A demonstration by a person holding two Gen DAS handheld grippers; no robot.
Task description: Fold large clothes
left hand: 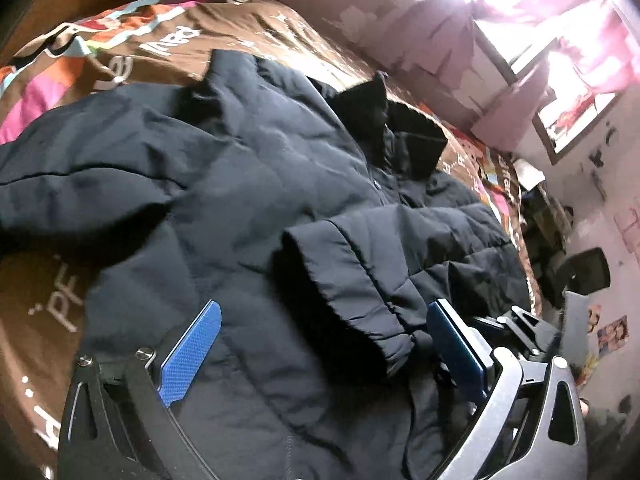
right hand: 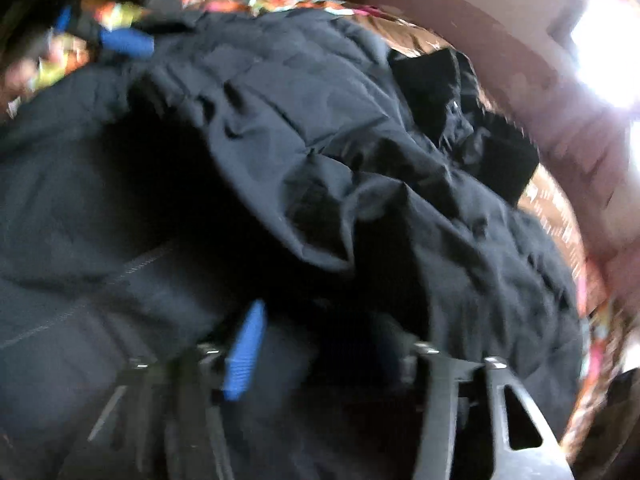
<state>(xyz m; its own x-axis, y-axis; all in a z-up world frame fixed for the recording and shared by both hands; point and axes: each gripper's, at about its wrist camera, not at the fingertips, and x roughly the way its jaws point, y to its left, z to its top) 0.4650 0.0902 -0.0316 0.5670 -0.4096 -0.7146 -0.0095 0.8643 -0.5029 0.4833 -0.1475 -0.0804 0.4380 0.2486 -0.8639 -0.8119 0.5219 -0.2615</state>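
A large dark navy padded jacket [left hand: 248,184] lies spread on a bed, its black collar [left hand: 396,132] toward the far side. One sleeve is folded across the body, with its cuff [left hand: 352,292] lying between my left fingers. My left gripper [left hand: 324,312] is open just above the jacket, blue pads wide apart. In the blurred right wrist view the jacket [right hand: 320,140] fills the frame, with a fold of it raised. My right gripper [right hand: 320,344] hangs over the fabric; one blue pad [right hand: 246,352] shows and the other is hidden in dark cloth. The left gripper's blue pads [right hand: 126,42] show at far left.
The bed has a brown cover [left hand: 168,36] with bright cartoon prints and white lettering. A wall and a bright window with pink curtains [left hand: 560,12] stand at the right. Dark clutter [left hand: 548,216] sits beside the bed's right edge.
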